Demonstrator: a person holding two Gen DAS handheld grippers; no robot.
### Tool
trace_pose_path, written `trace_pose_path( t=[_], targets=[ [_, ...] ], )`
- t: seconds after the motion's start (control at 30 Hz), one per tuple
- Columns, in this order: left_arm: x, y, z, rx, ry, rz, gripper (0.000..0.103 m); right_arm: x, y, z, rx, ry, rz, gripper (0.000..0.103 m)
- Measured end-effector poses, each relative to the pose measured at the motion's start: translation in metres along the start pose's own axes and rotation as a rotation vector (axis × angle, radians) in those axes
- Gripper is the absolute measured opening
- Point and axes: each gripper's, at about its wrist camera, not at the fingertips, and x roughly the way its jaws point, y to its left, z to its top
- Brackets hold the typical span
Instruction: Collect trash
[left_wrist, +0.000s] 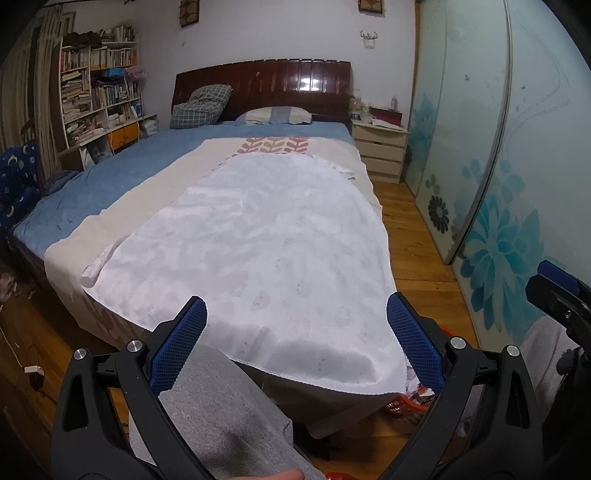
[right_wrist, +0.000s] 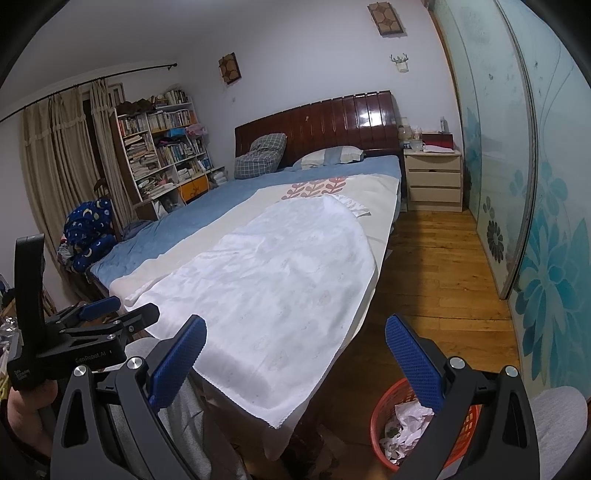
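Note:
A red plastic basket (right_wrist: 380, 410) stands on the wooden floor by the bed's near right corner, holding crumpled white paper trash (right_wrist: 410, 417). Only a sliver of the basket (left_wrist: 400, 406) shows under the cloth's corner in the left wrist view. My right gripper (right_wrist: 295, 325) hangs open and holds nothing, with its right finger over the basket. My left gripper (left_wrist: 295, 306) is open too, with nothing in it, above the near end of the white cloth (left_wrist: 258, 251) spread on the bed. I see the left gripper (right_wrist: 136, 306) from the side in the right wrist view.
The bed (right_wrist: 207, 206) has a blue sheet, a cream blanket and pillows at a dark headboard. A bookshelf (right_wrist: 162, 147) and curtains stand left, a nightstand (right_wrist: 432, 177) and glass wardrobe doors (right_wrist: 535, 184) right. A person's grey-clad leg (left_wrist: 221, 413) is below the left gripper.

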Motion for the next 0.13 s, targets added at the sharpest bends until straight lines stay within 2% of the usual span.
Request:
trace_pose_path(
  t=[0.13],
  targets=[
    [0.001, 0.0011, -0.0012, -0.003, 0.013, -0.006, 0.097, 0.0024, 0.0002, -0.002, -0.005, 0.002, 0.006, 0.096]
  ],
)
